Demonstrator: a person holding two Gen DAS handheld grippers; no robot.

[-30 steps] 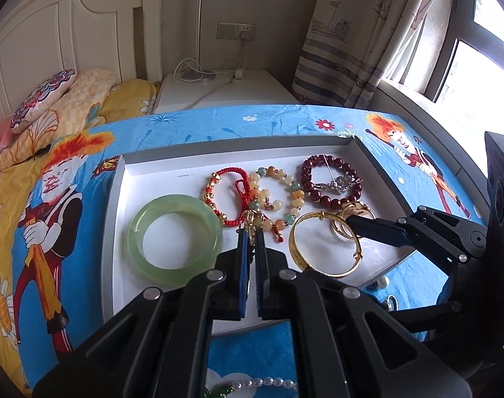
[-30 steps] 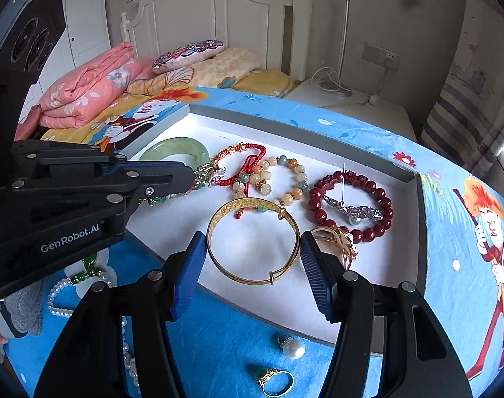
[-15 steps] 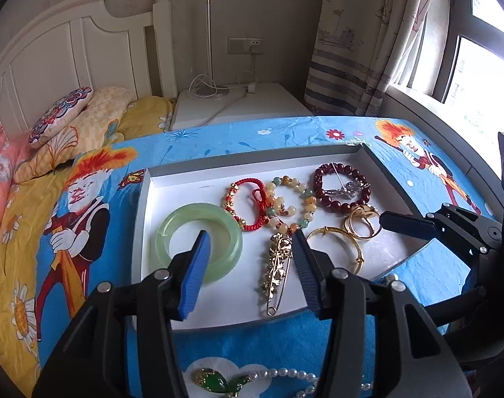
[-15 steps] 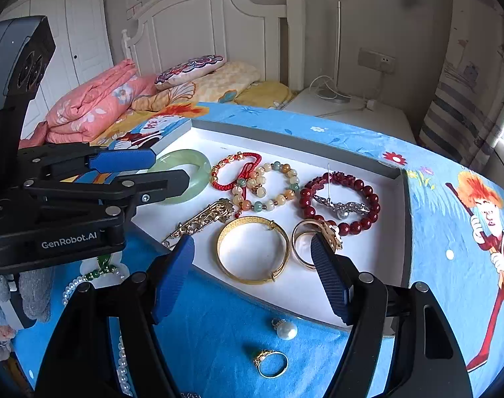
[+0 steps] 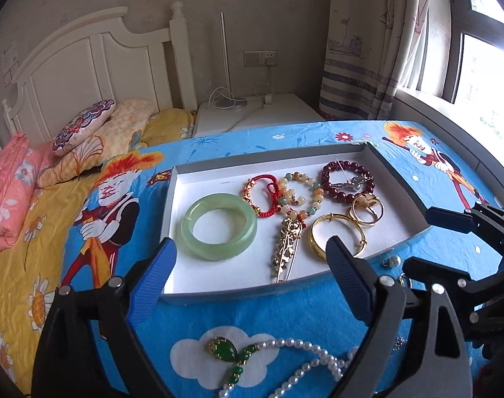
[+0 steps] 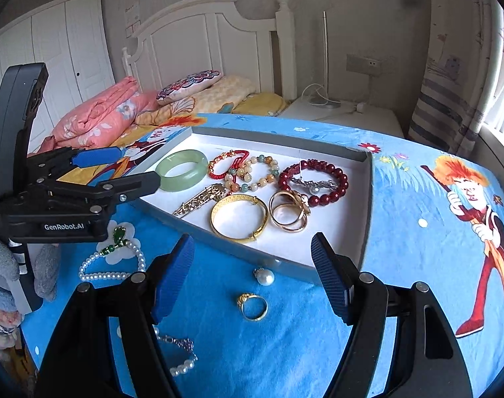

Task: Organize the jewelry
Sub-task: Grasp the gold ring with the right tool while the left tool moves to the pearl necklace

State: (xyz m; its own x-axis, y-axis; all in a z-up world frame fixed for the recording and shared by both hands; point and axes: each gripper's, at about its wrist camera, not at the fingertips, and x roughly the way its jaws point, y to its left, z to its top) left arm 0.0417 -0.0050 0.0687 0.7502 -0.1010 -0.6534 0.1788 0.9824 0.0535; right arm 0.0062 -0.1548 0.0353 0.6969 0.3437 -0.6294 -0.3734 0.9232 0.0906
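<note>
Gold brooch [image 5: 286, 248] lay flat in the white tray [image 5: 398, 172] between the jade bangle [image 5: 219, 225] and gold bangle [image 5: 338, 238], clear of both pads. Left gripper [image 5: 250, 273] had just been opening, jaws wide, nothing between them. Right gripper [image 6: 252, 277] stood wide too, empty, over a gold ring [image 6: 253, 306] and pearl earring [image 6: 264, 277] on the blue cloth [image 6: 401, 248]. Pearl necklace [image 5: 305, 361] sat outside the tray.

White headboard [image 5: 86, 63], patterned cushion [image 5: 84, 124] against it, folded pink quilt [image 6: 99, 112], white nightstand [image 5: 255, 116], striped curtain [image 5: 361, 49], wall socket [image 5: 260, 58].
</note>
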